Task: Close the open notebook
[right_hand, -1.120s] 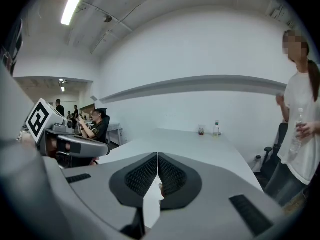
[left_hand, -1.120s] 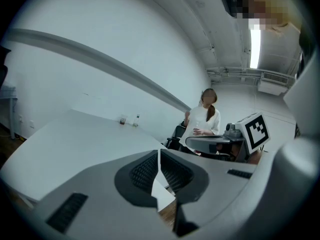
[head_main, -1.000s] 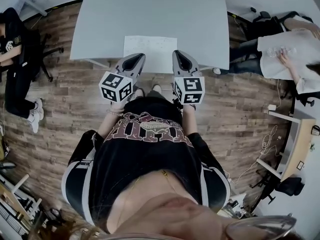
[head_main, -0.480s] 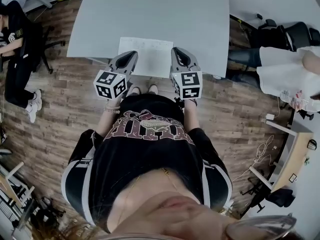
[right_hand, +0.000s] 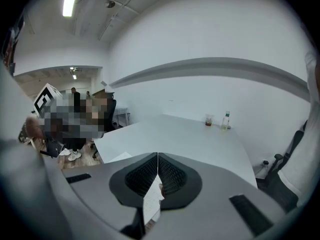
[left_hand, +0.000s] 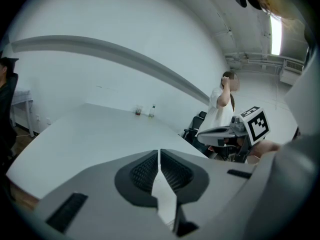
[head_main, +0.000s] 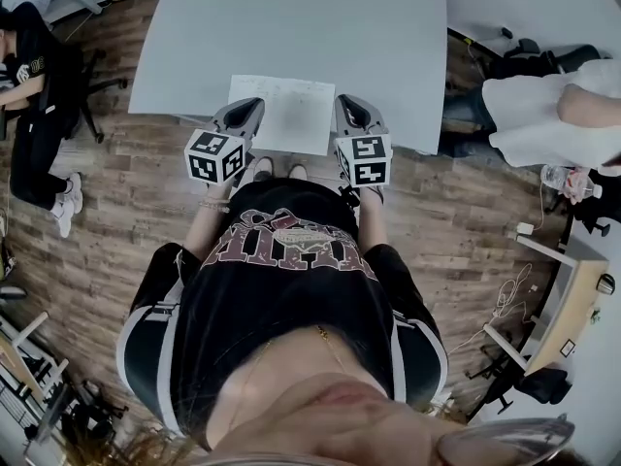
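Observation:
The open notebook [head_main: 281, 113] lies flat with white pages up at the near edge of the grey table [head_main: 291, 27]. My left gripper [head_main: 245, 115] hangs over its left edge, and my right gripper [head_main: 351, 113] over its right edge. Both sets of jaws are shut and hold nothing. In the left gripper view the pads [left_hand: 148, 170] meet, and a strip of white page [left_hand: 162, 194] shows below them. In the right gripper view the pads [right_hand: 169, 174] also meet above the page [right_hand: 151, 201]. Whether either gripper touches the paper is hidden.
A cup [left_hand: 137, 111] and a small bottle [left_hand: 151, 111] stand at the table's far end. A person in white [head_main: 543, 105] stands at the right by office chairs. Another person [head_main: 29, 95] sits at the left. Wooden floor surrounds the table.
Both grippers have moved forward and lower, and now sit further over the notebook's side edges. The person in white at the right has shifted position.

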